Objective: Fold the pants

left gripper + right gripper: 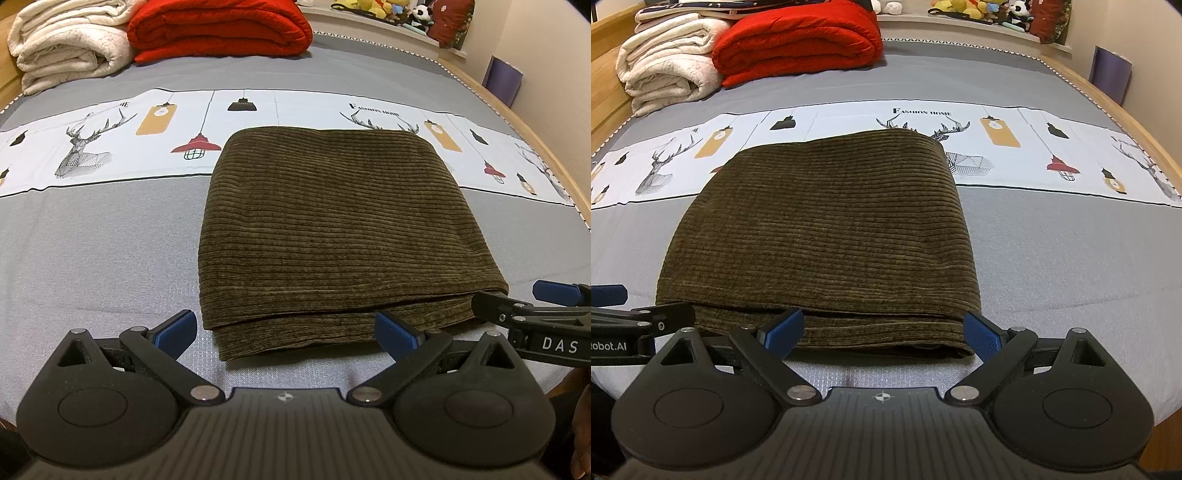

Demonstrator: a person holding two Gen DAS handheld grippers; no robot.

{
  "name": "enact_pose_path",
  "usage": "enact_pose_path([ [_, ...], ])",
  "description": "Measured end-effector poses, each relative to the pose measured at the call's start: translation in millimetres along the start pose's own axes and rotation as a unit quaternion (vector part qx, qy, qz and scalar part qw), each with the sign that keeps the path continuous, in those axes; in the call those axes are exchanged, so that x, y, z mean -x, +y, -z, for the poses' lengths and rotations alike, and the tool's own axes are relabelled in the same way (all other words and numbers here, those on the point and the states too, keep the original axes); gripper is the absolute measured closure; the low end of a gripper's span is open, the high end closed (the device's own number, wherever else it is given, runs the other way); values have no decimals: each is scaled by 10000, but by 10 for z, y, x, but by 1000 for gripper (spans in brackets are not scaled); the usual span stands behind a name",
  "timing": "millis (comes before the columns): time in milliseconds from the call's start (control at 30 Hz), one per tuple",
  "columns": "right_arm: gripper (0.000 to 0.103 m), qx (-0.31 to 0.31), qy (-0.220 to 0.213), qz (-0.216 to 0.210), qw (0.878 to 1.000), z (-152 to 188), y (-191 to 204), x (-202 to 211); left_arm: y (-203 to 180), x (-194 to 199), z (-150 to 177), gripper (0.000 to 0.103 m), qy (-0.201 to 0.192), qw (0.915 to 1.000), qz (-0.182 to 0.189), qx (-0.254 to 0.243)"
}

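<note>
Olive-brown corduroy pants (328, 229) (827, 236) lie folded into a thick rectangle on the grey bedspread (92, 251), layered edges toward me. My left gripper (286, 330) stands open just short of the near left part of the fold, nothing between its blue pads. My right gripper (884, 332) is open too, its fingers straddling the near right corner of the pants without pinching them. The right gripper (546, 314) also shows at the right edge of the left wrist view, and the left gripper (624, 317) at the left edge of the right wrist view.
A folded white blanket (70, 44) and a red quilt (221, 29) are stacked at the head of the bed. Plush toys (990, 9) line a shelf behind. A wooden bed frame (535, 133) runs along the right side, a purple box (1110, 74) beyond it.
</note>
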State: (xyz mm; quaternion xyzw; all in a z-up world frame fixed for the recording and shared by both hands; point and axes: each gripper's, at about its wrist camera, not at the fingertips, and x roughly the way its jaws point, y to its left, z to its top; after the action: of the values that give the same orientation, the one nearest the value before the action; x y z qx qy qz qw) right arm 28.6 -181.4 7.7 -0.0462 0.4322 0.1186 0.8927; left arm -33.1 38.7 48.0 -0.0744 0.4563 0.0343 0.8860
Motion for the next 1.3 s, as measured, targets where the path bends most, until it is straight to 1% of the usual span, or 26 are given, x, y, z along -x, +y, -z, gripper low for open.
enact_pose_path([
  [1300, 9, 75, -32, -28, 10000, 1, 35, 18, -22, -1, 22, 0, -4, 9999, 76, -88],
])
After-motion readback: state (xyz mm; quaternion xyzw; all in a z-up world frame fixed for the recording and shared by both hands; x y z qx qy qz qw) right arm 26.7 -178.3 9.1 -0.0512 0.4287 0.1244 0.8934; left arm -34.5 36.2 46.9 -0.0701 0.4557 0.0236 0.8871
